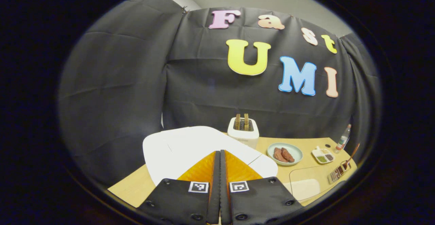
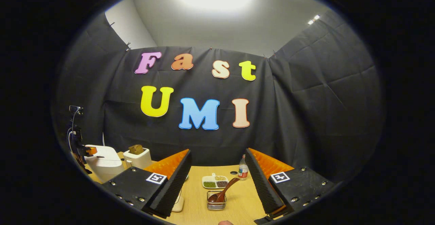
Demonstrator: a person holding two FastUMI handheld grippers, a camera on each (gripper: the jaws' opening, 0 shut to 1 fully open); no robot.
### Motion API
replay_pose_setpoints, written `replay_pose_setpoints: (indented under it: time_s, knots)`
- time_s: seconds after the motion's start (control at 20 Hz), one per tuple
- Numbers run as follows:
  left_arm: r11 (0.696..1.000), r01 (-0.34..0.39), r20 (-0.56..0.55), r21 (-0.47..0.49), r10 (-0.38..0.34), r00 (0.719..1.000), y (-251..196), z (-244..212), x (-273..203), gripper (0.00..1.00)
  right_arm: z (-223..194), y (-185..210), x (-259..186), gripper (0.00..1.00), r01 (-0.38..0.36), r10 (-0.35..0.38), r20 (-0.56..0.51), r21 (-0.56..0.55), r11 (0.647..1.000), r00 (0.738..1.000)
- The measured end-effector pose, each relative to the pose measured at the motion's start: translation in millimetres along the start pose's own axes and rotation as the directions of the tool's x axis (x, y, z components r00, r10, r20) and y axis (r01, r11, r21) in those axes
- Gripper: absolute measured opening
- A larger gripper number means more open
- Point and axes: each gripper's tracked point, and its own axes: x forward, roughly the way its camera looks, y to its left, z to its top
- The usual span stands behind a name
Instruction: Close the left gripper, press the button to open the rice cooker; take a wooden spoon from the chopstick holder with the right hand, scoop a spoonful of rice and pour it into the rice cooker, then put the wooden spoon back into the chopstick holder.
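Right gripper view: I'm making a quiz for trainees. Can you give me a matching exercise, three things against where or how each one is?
Things:
1. Spoon
2. Rice cooker
3. Right gripper

States:
A. lid down, at the table's left
B. open, nothing between its fingers
C. leaning in the wire holder

Pairs: 1-C, 2-A, 3-B

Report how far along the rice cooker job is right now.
Done: the left gripper is shut, its fingers pressed together above the white rice cooker.
In hand: pressing the button; the rice cooker's lid looks down.
Left: everything with the wooden spoon, which sits in the chopstick holder while the right gripper hangs open short of it. No scooping or pouring has started.
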Motion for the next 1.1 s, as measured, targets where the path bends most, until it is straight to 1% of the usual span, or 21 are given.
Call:
replay_pose_setpoints:
  time_s: [0.05, 0.2, 0.3, 0.45, 0.6, 0.65, 0.75, 0.85, 0.9, 0.95, 1.0, 1.1]
  knots:
    - [1.000, -0.006, -0.015, -0.001, 0.006, 1.000, 0.9, -5.7, 3.9, 0.09, 1.8, 0.1, 0.2, 0.95, 0.000, 0.000, 0.003, -0.003, 1.000, 1.000]
    - [1.000, -0.020, -0.045, 0.001, 0.020, 0.999, 5.0, -18.7, 3.6, 0.09, 4.6, -2.4, 1.9, 0.95, 0.001, 0.000, 0.012, -0.031, 1.000, 1.000]
    - [1.000, -0.015, -0.046, -0.008, 0.014, 0.999, 4.0, -22.3, 3.9, 0.09, 3.5, -3.5, -1.4, 0.95, 0.000, 0.001, 0.016, -0.041, 0.999, 1.000]
    - [1.000, 0.003, -0.044, -0.012, -0.003, 0.999, 3.1, -22.4, 5.2, 0.09, 3.1, 0.9, -3.3, 0.95, -0.021, 0.021, 0.009, -0.022, 1.000, 1.000]
    - [1.000, 0.008, -0.119, -0.008, -0.009, 0.993, 0.9, -27.3, 15.4, 0.09, 5.1, -1.7, -5.8, 0.95, -0.017, 0.018, 0.023, -0.023, 1.000, 1.000]
    - [1.000, 0.004, -0.119, -0.006, -0.005, 0.993, 0.7, -23.1, 16.8, 0.09, 3.7, -0.1, -6.0, 0.95, -0.026, 0.026, 0.021, -0.018, 1.000, 0.999]
    - [1.000, -0.008, -0.120, 0.028, 0.012, 0.993, -0.3, -17.5, 14.6, 0.08, 0.6, 4.9, -5.7, 0.95, -0.051, 0.051, 0.011, -0.007, 0.999, 0.999]
    - [0.999, -0.011, -0.090, 0.050, 0.015, 0.996, -3.2, -3.5, 9.0, 0.12, -2.9, 4.7, -8.0, 0.95, -0.069, 0.069, 0.002, -0.012, 0.998, 0.998]
    - [0.999, -0.014, -0.080, 0.050, 0.018, 0.997, -3.5, 3.3, 6.3, 0.09, -3.2, 1.6, -7.2, 0.95, -0.070, 0.070, 0.001, -0.018, 0.997, 0.998]
    - [0.999, -0.020, -0.069, 0.045, 0.023, 0.997, -1.9, 9.7, 3.2, 0.12, -2.8, -1.3, -6.9, 0.95, -0.070, 0.070, 0.000, -0.018, 0.997, 0.998]
    - [0.999, -0.030, -0.056, 0.042, 0.032, 0.998, 0.0, 18.5, -0.3, 0.09, -2.9, -1.8, -7.2, 0.95, -0.076, 0.076, -0.001, -0.013, 0.997, 0.997]
    - [0.998, -0.048, -0.010, 0.048, 0.048, 0.999, 2.4, 39.4, -10.0, 0.09, -5.7, -4.8, -6.1, 0.95, -0.079, 0.079, -0.006, 0.001, 0.997, 0.997]
